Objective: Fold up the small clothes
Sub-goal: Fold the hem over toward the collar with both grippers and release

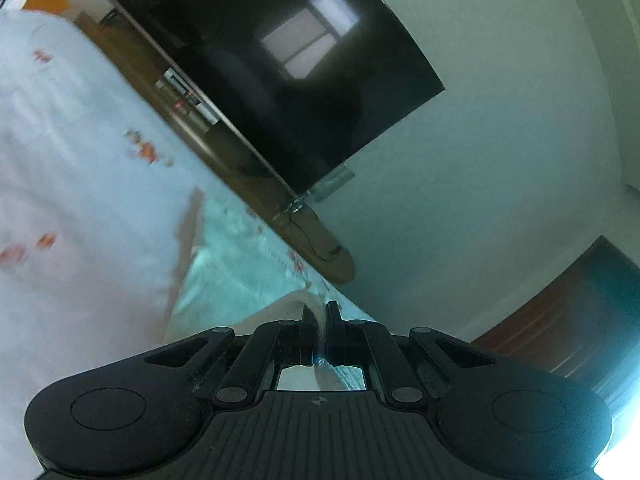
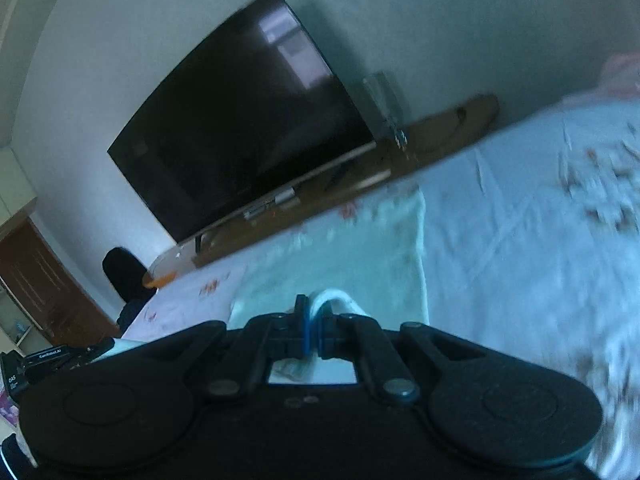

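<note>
In the left wrist view, the left gripper [image 1: 321, 322] is clenched on a pale hem of the mint-green garment [image 1: 236, 264], a thin fold of cloth pinched between its black fingers [image 1: 308, 320]. The garment spreads away from the grip over the bedsheet [image 1: 80, 184], white with small orange prints, and reaches toward the bed's far edge. Beyond that edge runs a brown wooden shelf [image 1: 256, 184] with a dark television [image 1: 280, 68] above it on the pale wall [image 1: 500, 160]. Only this view shows a brown strip of fabric [image 1: 186, 248] along the garment's side and a reddish-brown door [image 1: 568, 320] at the right.

In the right wrist view, the right gripper [image 2: 314, 320] is likewise closed, grasping a white rolled hem of the same garment [image 2: 340, 252] between its blue-lined fingers [image 2: 303, 320]. The cloth lies blurred toward the bed's far edge, the sheet [image 2: 512, 216] stretching off right. Only here appear a black chair [image 2: 124, 276] at the bed's left corner, a pink bundle [image 2: 620, 76] at the far right, and part of the other gripper's body [image 2: 52, 360] at the left edge.
</note>
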